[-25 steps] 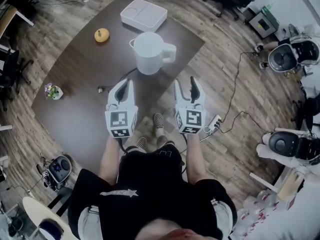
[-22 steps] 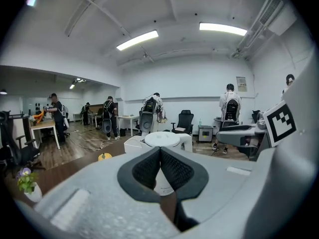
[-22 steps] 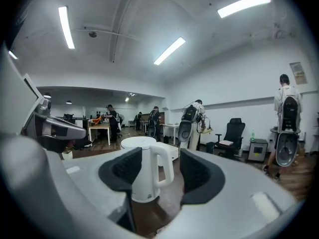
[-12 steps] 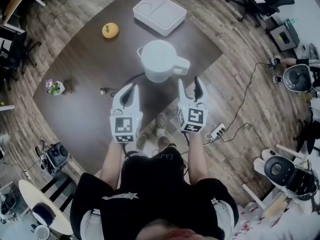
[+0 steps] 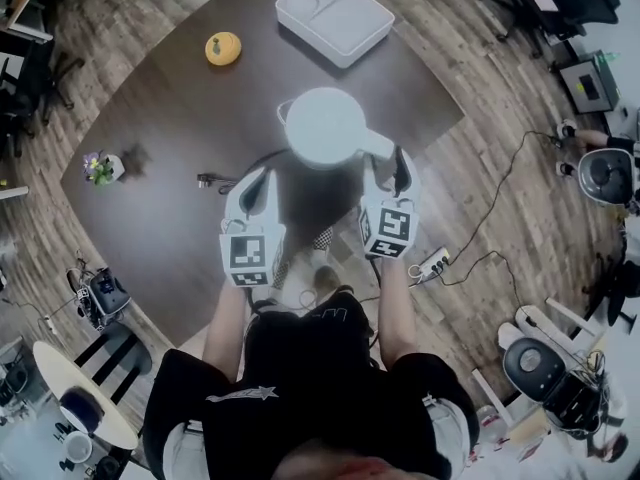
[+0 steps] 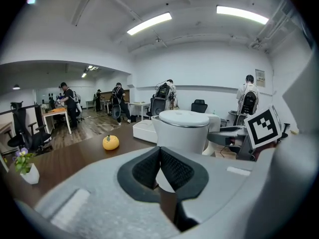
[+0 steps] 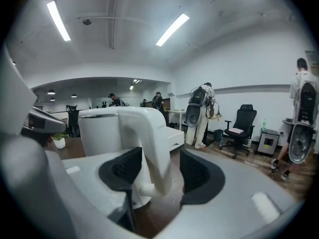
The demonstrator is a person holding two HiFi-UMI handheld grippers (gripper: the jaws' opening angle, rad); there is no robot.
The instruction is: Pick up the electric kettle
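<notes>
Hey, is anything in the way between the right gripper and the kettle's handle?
Nothing visible: the kettle's handle sits between the open jaws of the right gripper, with no other object in the gap.

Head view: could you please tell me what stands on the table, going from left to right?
A small flower pot, yellow fruit, electric kettle. The white tray lies beyond the kettle at the same spot across, so I leave it out.
</notes>
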